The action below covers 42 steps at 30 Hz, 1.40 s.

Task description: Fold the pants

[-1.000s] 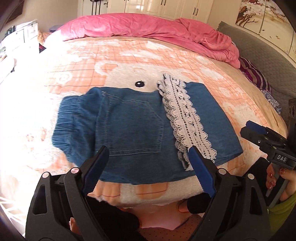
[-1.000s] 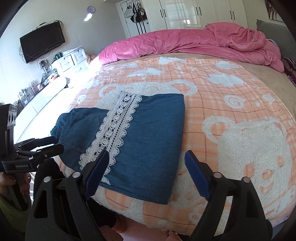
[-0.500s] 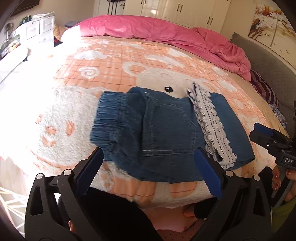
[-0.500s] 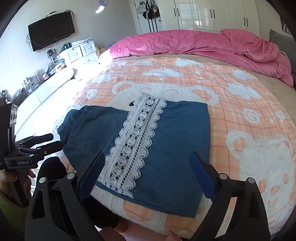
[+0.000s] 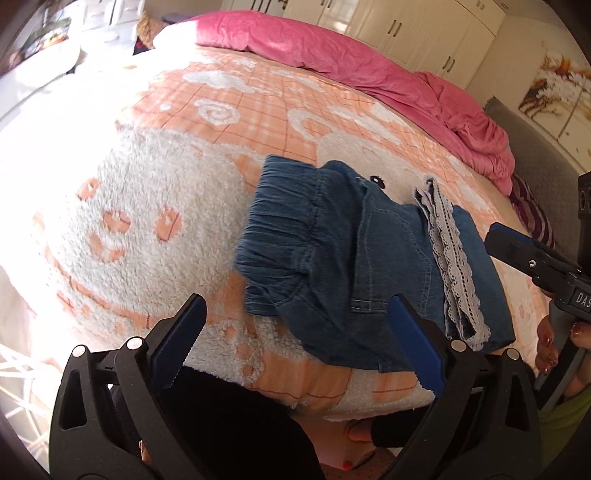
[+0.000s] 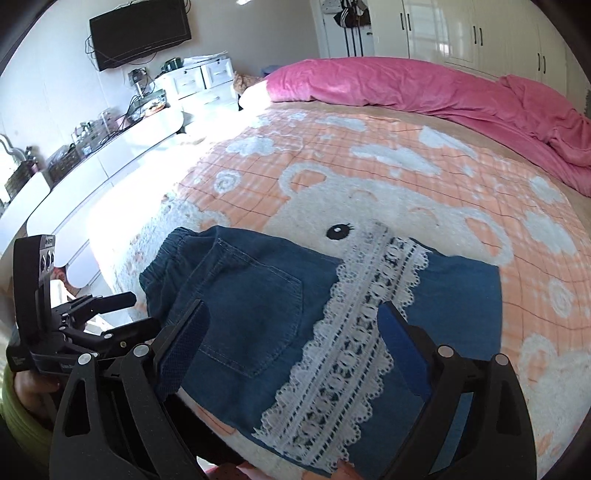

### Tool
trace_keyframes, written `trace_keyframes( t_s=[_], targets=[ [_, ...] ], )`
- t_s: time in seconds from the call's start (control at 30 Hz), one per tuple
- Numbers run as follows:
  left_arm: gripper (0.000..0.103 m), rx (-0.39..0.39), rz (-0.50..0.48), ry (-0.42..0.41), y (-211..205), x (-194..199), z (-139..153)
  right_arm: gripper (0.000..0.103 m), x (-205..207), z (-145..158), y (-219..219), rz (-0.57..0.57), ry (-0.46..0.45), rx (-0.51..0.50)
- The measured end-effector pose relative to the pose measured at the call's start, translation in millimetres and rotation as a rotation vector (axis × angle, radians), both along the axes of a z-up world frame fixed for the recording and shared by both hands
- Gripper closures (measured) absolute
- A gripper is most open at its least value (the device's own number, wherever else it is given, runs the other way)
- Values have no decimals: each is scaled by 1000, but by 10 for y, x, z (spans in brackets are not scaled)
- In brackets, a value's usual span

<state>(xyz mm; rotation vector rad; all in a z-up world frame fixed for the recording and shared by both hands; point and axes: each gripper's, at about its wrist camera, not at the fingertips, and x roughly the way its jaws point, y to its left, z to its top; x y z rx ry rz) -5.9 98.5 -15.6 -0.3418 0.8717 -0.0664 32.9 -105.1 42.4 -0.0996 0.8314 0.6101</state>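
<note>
The denim pants (image 5: 332,258) lie folded on the near edge of the bed, elastic waistband to the left and a white lace hem (image 5: 450,251) laid across the right part. My left gripper (image 5: 297,336) hovers open just short of the waistband end, with nothing pressed between its blue pads. In the right wrist view my right gripper (image 6: 295,347) stands open over the pants (image 6: 251,295), straddling the back pocket and the lace hem (image 6: 354,332) without gripping them. Each gripper shows in the other's view: the right gripper (image 5: 532,266), the left gripper (image 6: 103,314).
A fluffy orange and white bear blanket (image 5: 147,184) covers the bed. A crumpled pink duvet (image 6: 406,85) lies along the far side. A grey headboard (image 5: 535,155) is at the right. White drawers (image 6: 199,81) and a wall television (image 6: 140,33) stand beyond the bed's left side.
Both grippers have slid left along the bed edge and rolled a little. The left one now faces the waistband end, the right one sits over the pocket and lace. Both jaws stand slightly wider.
</note>
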Motion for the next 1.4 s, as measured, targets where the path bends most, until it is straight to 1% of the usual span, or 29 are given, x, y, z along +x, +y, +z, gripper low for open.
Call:
trace_keyframes(
  t_s=[0.23,0.33,0.4,0.47,0.5,0.53,0.57,0.6,0.63,0.73,0.8,1.0,1.03,1.1,1.17,1.23,1.3,1.37,1.4],
  targets=[
    [11,-69,27,12,87,17,-109,12,231,3,375,83,35,-8],
    [11,-81,27,18,65,39,-164,12,303,-6,542,124,41,-22],
    [11,-90,32,9,44,48,-173,12,332,-13,633,152,45,-23],
    [11,-125,35,-20,39,52,-171,12,376,-19,761,186,55,-26],
    [12,-152,39,-29,42,60,-179,12,401,-21,828,200,55,-29],
    [18,-163,40,-37,39,62,-183,12,432,-30,902,220,59,-31],
    [22,-159,40,-37,29,74,-189,12,460,-48,969,238,69,-34],
    [30,-150,41,-32,15,82,-202,12,492,-70,1029,248,80,-42],
    [33,-146,39,-31,4,84,-211,12,533,-104,1099,267,95,-49],
    [37,-149,39,-36,-1,99,-233,12,624,-211,1300,318,125,-86],
    [37,-156,39,-35,15,116,-253,12,691,-283,1406,330,138,-110],
    [37,-164,35,-35,24,106,-262,12,759,-392,1582,376,179,-87],
    [37,-166,35,-35,27,106,-263,13,754,-421,1616,388,181,-96],
    [38,-170,35,-32,30,91,-257,26,734,-477,1664,417,191,-107],
    [38,-178,38,-30,45,82,-257,46,716,-568,1712,450,222,-108],
    [38,-178,36,-29,55,73,-250,55,697,-650,1730,462,236,-111],
    [39,-175,35,-35,61,56,-244,60,689,-648,1702,464,232,-93],
    [44,-177,46,-37,71,42,-236,68,711,-586,1608,452,244,-40],
    [47,-182,51,-39,90,54,-228,69,720,-545,1544,447,247,-7]
  ],
)
